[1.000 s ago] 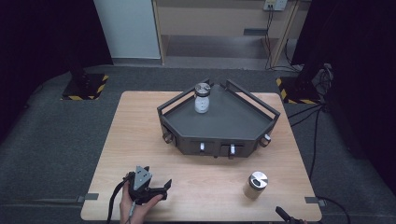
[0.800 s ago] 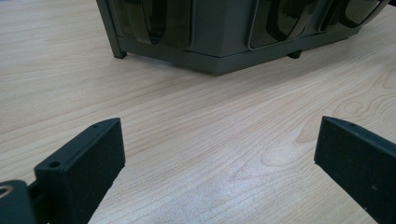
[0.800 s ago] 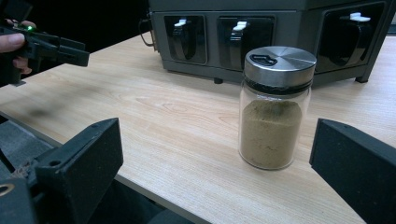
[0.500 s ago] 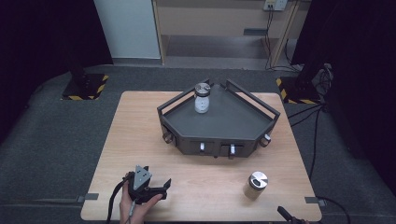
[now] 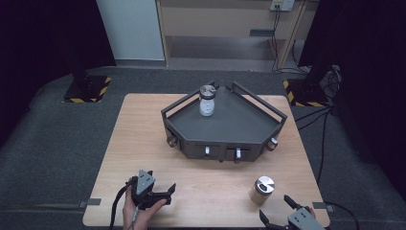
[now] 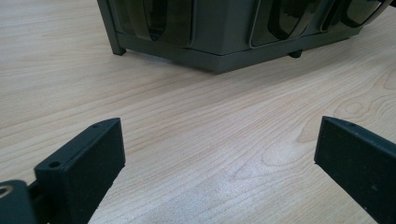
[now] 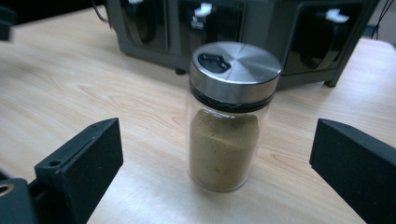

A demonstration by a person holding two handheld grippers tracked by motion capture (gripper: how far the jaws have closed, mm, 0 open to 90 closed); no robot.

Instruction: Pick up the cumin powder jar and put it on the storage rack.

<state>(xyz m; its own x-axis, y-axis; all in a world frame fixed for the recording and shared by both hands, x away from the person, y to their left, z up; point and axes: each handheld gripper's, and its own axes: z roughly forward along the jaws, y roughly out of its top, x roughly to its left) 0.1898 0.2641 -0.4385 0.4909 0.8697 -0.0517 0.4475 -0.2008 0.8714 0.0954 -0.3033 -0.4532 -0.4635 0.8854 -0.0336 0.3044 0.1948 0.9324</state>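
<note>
A glass spice jar (image 5: pixel 262 190) (image 7: pixel 231 116) with a steel lid and brown powder stands on the wooden table (image 5: pixel 143 134), front right. My right gripper (image 5: pixel 276 209) (image 7: pixel 217 142) is open just short of it, its jaws wide to either side and not touching the glass. A second jar (image 5: pixel 207 102) with white contents stands on top of the dark grey rack (image 5: pixel 225 129) (image 6: pixel 224 28) (image 7: pixel 299 42). My left gripper (image 5: pixel 160 182) (image 6: pixel 219 149) rests open near the front left edge, nothing between its jaws, and faces the rack's base.
The rack has raised rails along its back edges and small drawer fronts with pale handles (image 5: pixel 207 151) on its front face. Bare tabletop lies between the rack and both grippers. Dark carpet surrounds the table, with cables (image 5: pixel 330 115) to the right.
My right gripper has moved up from the bottom edge toward the brown-powder jar. My left gripper and both jars have stayed where they were.
</note>
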